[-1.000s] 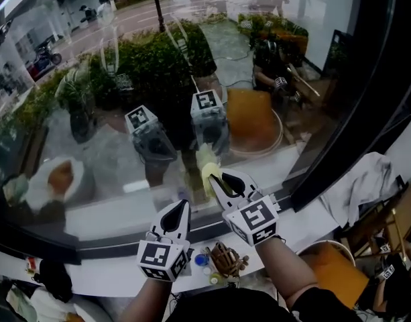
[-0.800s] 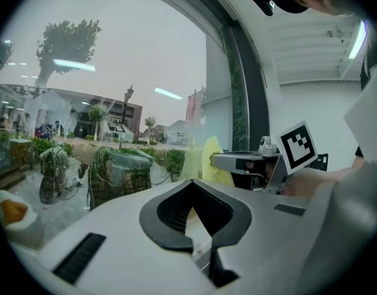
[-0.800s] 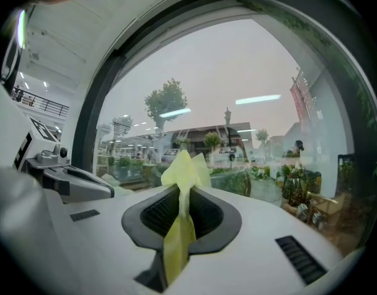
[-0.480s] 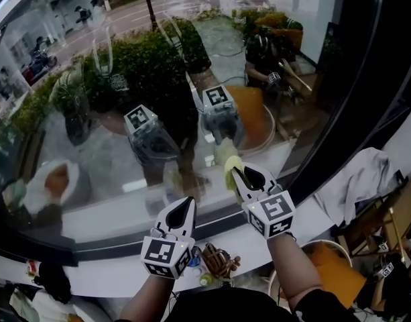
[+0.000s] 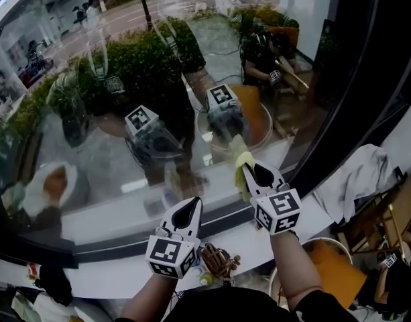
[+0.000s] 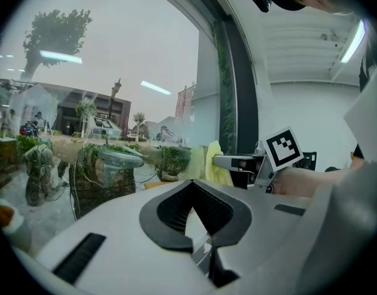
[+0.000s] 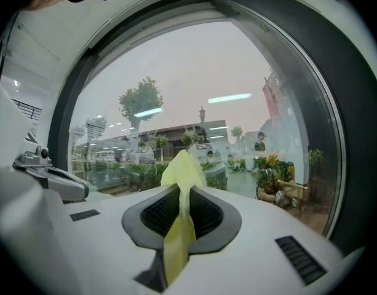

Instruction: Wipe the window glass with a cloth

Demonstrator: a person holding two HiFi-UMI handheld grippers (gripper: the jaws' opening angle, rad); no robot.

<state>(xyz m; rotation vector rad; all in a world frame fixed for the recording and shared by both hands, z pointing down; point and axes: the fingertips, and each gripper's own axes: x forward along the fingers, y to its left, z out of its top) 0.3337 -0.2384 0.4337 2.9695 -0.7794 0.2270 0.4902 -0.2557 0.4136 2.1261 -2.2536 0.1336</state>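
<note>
My right gripper (image 5: 247, 170) is shut on a yellow cloth (image 5: 243, 164) and presses it against the window glass (image 5: 125, 79) near the pane's lower right. In the right gripper view the cloth (image 7: 181, 192) runs up between the jaws and sticks out past the tips. The left gripper (image 5: 189, 210) is shut and holds nothing, low by the sill, left of the right one. The left gripper view shows its jaws (image 6: 189, 209) closed together, with the cloth (image 6: 214, 163) and the right gripper (image 6: 240, 163) beyond them.
A black window frame (image 5: 353, 92) rises at the right. A white sill (image 5: 111, 274) runs below the glass, with small bottles and a brown object (image 5: 218, 260) on it. White fabric (image 5: 359, 180) lies at the right. The glass reflects both grippers.
The right gripper has carried the cloth to the right and slightly down along the glass. The left gripper has drifted a little right and stays low.
</note>
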